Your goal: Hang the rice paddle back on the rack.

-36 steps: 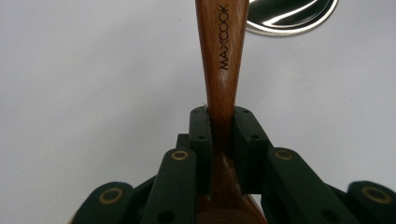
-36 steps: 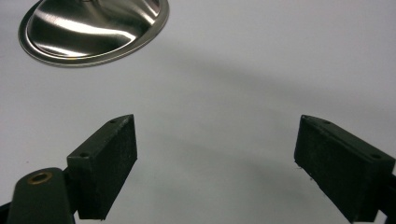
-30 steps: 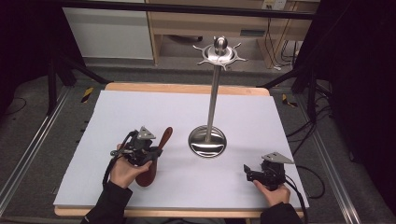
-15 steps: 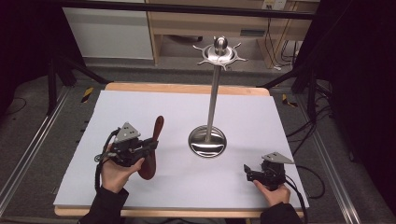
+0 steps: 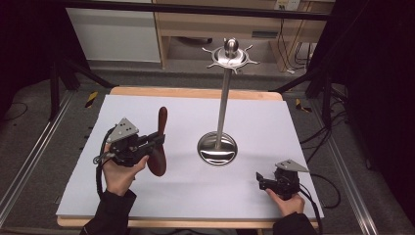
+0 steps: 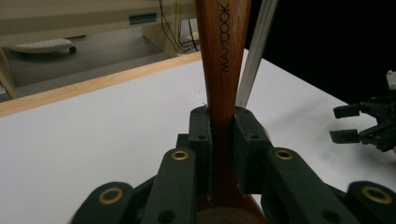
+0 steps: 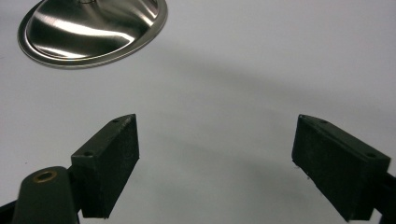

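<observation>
High view: left gripper (image 5: 155, 143) pinches a wooden spoon (image 5: 159, 142) by its neck, jaws pressed tight on the wood. Spoon stands nearly upright, handle up, bowl down above the table (image 5: 293, 127), left of the steel stand (image 5: 224, 103). Stand's hook ring sits high, up and to the right of the spoon. Right gripper (image 5: 261, 180) rests right of the stand's base, jaws spread wide, holding nothing; left hand is nearer the spoon.
</observation>
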### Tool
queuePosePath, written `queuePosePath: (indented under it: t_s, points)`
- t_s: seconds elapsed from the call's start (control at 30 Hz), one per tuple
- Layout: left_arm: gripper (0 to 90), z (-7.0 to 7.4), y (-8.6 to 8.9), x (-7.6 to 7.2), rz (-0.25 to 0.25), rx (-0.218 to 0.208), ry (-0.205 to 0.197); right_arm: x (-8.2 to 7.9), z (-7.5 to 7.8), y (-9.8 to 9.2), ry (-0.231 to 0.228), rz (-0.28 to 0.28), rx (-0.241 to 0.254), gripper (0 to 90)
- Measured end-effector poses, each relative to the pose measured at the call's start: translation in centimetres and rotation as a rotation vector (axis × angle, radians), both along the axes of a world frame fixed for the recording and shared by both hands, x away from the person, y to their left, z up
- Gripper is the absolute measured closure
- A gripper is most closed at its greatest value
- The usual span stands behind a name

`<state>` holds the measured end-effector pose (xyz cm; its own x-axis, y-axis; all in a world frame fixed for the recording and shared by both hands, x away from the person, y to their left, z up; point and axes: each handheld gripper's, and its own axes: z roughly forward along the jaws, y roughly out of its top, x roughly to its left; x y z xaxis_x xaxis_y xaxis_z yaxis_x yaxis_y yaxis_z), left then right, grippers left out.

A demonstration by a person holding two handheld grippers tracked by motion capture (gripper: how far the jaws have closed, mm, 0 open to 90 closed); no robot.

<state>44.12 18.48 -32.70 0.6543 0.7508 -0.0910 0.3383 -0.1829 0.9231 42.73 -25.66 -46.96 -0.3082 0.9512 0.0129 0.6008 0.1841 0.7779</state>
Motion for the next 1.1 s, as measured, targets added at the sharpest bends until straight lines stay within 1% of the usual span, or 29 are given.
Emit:
queuePosePath:
  t_s: [0.13, 0.17, 0.2, 0.23, 0.3, 0.33, 0.4, 0.43, 0.47, 0.5, 0.6, 0.63, 0.7, 0.73, 0.8, 0.97, 1.03, 1.1]
  points:
    - [78.7, 0.5, -0.4, 0.1, -0.009, -0.011, -0.012, -0.1, 0.1, -0.1, -0.011, -0.004, 0.004, 15.1]
    - [78.7, 1.0, -0.7, 0.0, -0.016, -0.016, -0.03, -0.1, 0.1, -0.1, -0.01, -0.005, 0.005, 15.1]
    - [78.7, 1.0, -0.7, 0.0, -0.016, -0.016, -0.03, -0.1, 0.1, -0.1, -0.01, -0.005, 0.005, 15.1]
    - [78.7, 1.4, -0.9, 0.1, -0.015, -0.018, -0.044, -0.1, 0.1, 0.0, -0.007, -0.005, 0.003, 15.1]
    - [78.7, 1.9, -1.0, 0.2, -0.016, -0.02, -0.056, 0.0, 0.0, 0.0, -0.006, -0.003, -0.001, 15.1]
    - [78.7, 1.9, -1.0, 0.2, -0.016, -0.02, -0.056, -0.1, 0.0, 0.0, -0.007, -0.004, -0.001, 15.1]
    - [78.7, 2.4, -1.1, 0.2, -0.021, -0.034, -0.06, 0.0, 0.1, 0.0, -0.009, -0.003, 0.001, 15.1]
    - [78.7, 2.9, -1.2, 0.2, -0.027, -0.036, -0.069, -0.1, 0.1, 0.0, -0.009, -0.004, 0.002, 15.1]
    - [78.7, 2.9, -1.2, 0.2, -0.027, -0.036, -0.069, 0.0, 0.0, 0.0, -0.008, -0.005, 0.0, 15.1]
    - [78.7, 3.3, -1.4, 0.2, -0.029, -0.036, -0.074, 0.0, 0.0, 0.0, -0.008, -0.001, -0.004, 15.1]
    - [78.7, 3.7, -1.5, 0.2, -0.031, -0.035, -0.084, 0.0, 0.0, 0.0, -0.008, 0.001, -0.004, 15.1]
    - [78.7, 4.0, -1.7, 0.3, -0.033, -0.039, -0.091, 0.0, 0.0, 0.0, -0.008, 0.0, -0.003, 15.1]
    - [78.7, 4.1, -1.7, 0.3, -0.035, -0.038, -0.094, 0.0, 0.0, 0.0, -0.008, 0.0, -0.003, 15.1]
    - [78.7, 4.4, -1.8, 0.3, -0.04, -0.049, -0.113, 0.0, 0.0, 0.0, -0.008, -0.001, -0.003, 15.1]
    - [78.7, 4.6, -1.8, 0.3, -0.042, -0.058, -0.113, -0.1, 0.0, 0.0, -0.008, -0.004, -0.001, 15.1]
    - [78.7, 5.2, -2.0, 0.5, -0.046, -0.064, -0.109, 0.0, 0.0, 0.0, -0.009, -0.003, 0.001, 15.1]
    - [78.7, 5.7, -2.3, 0.6, -0.051, -0.073, -0.099, 0.0, 0.0, 0.0, -0.011, -0.001, 0.003, 15.0]
    - [78.7, 5.9, -2.5, 0.6, -0.052, -0.076, -0.097, 0.0, 0.0, 0.0, -0.01, 0.0, 0.002, 14.9]
